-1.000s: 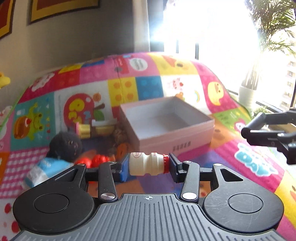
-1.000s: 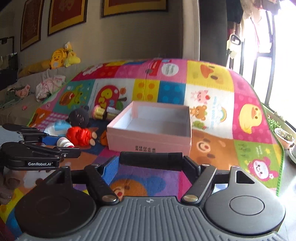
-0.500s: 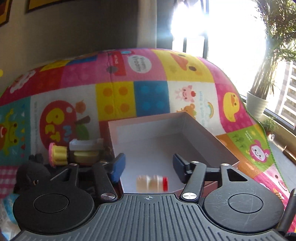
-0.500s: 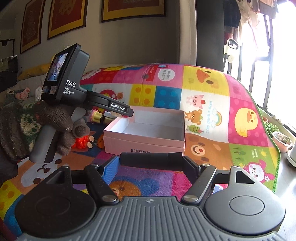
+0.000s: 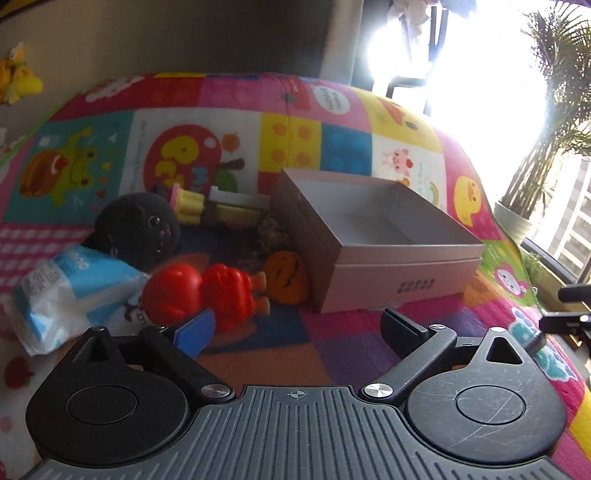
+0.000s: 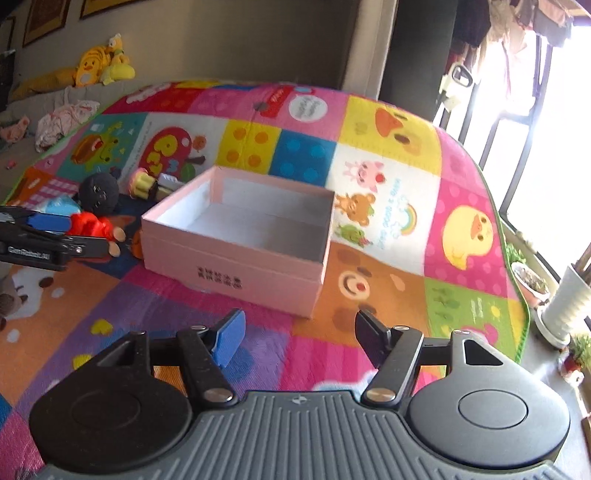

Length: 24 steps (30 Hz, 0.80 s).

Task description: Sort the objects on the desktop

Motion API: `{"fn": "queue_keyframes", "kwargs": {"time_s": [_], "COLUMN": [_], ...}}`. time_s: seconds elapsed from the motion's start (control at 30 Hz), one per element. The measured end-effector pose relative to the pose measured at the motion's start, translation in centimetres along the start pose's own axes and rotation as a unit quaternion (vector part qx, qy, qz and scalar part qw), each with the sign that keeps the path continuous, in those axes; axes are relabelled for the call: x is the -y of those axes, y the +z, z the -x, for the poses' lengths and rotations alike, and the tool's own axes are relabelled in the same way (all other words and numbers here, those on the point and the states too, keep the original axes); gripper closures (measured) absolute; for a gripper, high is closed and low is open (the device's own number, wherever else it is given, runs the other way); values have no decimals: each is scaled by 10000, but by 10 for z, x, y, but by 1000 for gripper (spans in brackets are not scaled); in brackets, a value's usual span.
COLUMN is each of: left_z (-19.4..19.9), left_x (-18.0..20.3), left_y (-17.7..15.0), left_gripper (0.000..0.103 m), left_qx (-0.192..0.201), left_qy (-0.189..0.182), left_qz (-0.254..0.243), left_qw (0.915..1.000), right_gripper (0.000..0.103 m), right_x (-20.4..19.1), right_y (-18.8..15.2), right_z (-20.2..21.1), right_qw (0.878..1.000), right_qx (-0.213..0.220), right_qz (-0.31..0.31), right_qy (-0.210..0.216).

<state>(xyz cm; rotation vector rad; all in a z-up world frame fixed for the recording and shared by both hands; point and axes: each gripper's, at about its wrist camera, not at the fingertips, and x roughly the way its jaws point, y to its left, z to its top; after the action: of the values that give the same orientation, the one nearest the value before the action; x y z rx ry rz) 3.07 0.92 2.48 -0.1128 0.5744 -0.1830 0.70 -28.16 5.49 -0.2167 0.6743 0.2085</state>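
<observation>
A grey wall point(image 6: 221, 40) carries framed pictures point(image 6: 48, 14) at top left. Bright glare pours through the window point(image 5: 461, 74) on the right, beside a dark curtain point(image 6: 413, 51). A potted palm point(image 5: 546, 122) stands by the glass. Plush toys point(image 6: 99, 61) lie along the wall.

Black grippers point(image 5: 299, 328), blue-padded jaws, silver screws.

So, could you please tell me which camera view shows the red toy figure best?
The left wrist view: the red toy figure lies close and almost whole, just beyond the open left gripper. In the right wrist view it is small at the left edge, partly hidden by that gripper.
</observation>
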Motion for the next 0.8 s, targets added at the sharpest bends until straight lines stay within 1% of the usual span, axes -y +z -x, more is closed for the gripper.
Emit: {"fn": "queue_keyframes", "kwargs": {"time_s": [0.03,0.1,0.17,0.23,0.27,0.37,0.4,0.5,0.63,0.7,0.77,0.8], "left_z": [0,-1,-3,-4,-2,6,9,14,16,16,15,15], "left_x": [1,3,6,11,12,12,11,9,12,12,11,11], "left_y": [-2,-4,-5,-6,-6,-7,-7,-12,-20,-22,-23,-23], "left_gripper": [4,3,3,3,3,3,3,2,2,2,1,1], "left_qx": [10,25,-20,-102,-102,-31,-28,-114,-267,-300,-324,-336], "left_qy": [-23,-114,-208,-204,-179,-124,-100,-120,-203,-226,-249,-258], "left_qz": [16,37,39,3,-12,23,50,76,-41,-62,-39,-28], "left_qw": [10000,9999,9998,9997,9998,9999,9999,9998,9994,9993,9992,9991], "right_gripper": [34,26,26,26,23,8,5,5,6,19,29,29], "right_x": [4,4,-3,-11,-13,-12,-11,-7,0,3,4,4], "right_y": [-9,-32,-50,-55,-54,-43,-40,-36,-34,-31,-30,-29], "right_z": [2,8,12,12,10,2,-3,-23,-44,-49,-51,-51], "right_qw": [9996,9979,9978,9986,9989,9997,9996,9995,9985,9980,9978,9977], "right_qx": [-209,-493,-575,-508,-439,-56,-14,-59,-169,-264,-373,-392], "right_qz": [-115,-293,-201,-127,-166,-251,-262,-316,-516,-574,-551,-545], "right_qy": [131,295,271,110,38,-50,-86,-26,-69,-27,11,0]}}
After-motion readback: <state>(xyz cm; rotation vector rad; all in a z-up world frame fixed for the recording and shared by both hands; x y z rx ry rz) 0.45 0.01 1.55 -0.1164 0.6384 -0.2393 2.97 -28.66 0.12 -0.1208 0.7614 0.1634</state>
